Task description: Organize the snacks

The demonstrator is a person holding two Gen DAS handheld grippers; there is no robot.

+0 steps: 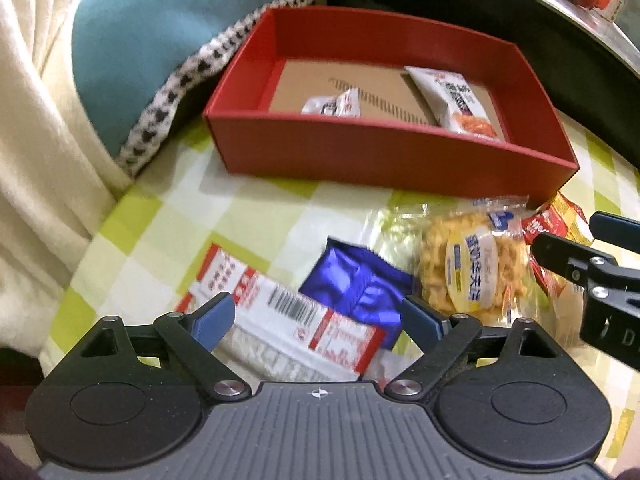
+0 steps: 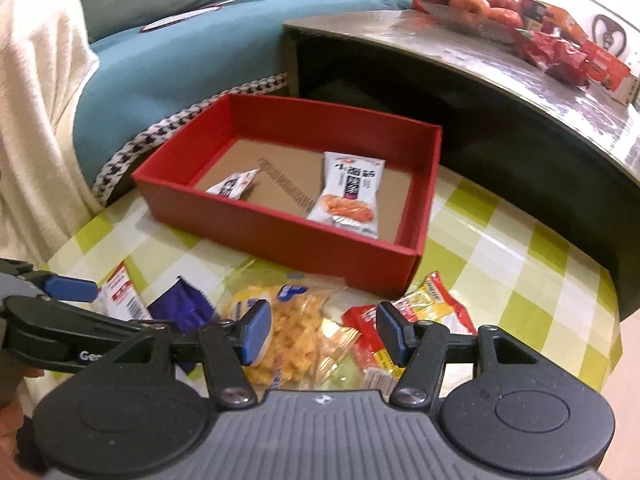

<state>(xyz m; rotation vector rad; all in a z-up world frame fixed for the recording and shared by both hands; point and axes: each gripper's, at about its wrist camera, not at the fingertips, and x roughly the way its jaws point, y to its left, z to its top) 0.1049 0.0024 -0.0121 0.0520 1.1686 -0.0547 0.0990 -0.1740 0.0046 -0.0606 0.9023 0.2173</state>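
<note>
My counter (image 2: 500, 248), in green-and-white checks, is carrying a red box (image 2: 280, 236) and, lying loose before it, a blue packet (image 1: 356, 284), a yellow snack bag (image 2: 296, 332), a red-and-white packet (image 1: 280, 312) and a red-and-yellow packet (image 2: 432, 300).

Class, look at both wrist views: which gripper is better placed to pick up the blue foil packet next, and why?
Probably the left gripper: its open jaws frame the blue foil packet. The right gripper sits over the yellow snack bag instead.

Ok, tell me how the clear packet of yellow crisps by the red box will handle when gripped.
The clear crisps packet looks thin and crinkly, so probably floppy and slippery. Its contents look puffy and brittle: likely light, and a hard squeeze could crush them.
</note>
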